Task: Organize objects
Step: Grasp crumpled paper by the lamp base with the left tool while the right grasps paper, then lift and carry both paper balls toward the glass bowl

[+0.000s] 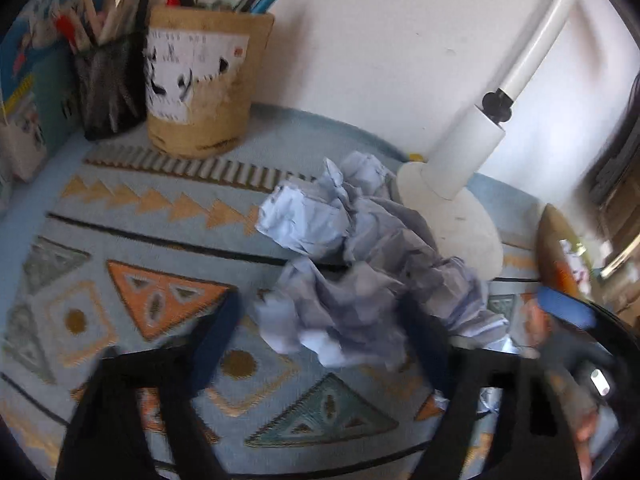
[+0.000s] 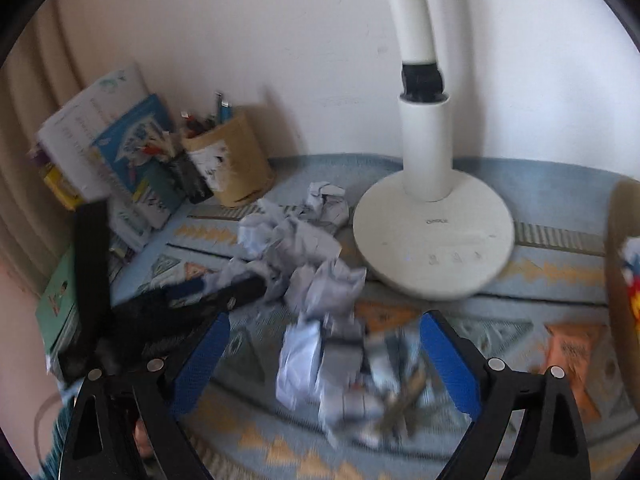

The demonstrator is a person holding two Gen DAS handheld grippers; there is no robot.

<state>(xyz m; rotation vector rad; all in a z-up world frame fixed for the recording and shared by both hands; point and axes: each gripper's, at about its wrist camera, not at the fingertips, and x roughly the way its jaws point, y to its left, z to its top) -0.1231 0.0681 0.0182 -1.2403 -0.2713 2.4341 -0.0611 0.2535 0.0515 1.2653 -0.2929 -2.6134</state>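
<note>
A pile of crumpled pale-blue paper (image 1: pixel 360 248) lies on the patterned mat (image 1: pixel 120 240) beside the white lamp base. My left gripper (image 1: pixel 320 304) stands over the near wad with one finger on each side. The right finger overlaps the paper, and a small gap shows at the left finger. In the right wrist view this left gripper (image 2: pixel 216 292) reaches into the paper pile (image 2: pixel 288 240) from the left. My right gripper (image 2: pixel 326 320) is wide open, its blue pads (image 2: pixel 204 360) clear of a blurred crumpled wad (image 2: pixel 320 372) lying between them.
A white desk lamp (image 2: pixel 432 236) stands right behind the paper. A tan pen holder (image 1: pixel 204 84) and a black mesh pen cup (image 1: pixel 108 88) stand at the back left by leaning books (image 2: pixel 132 148). A brown container's rim (image 2: pixel 620 260) is at the right edge.
</note>
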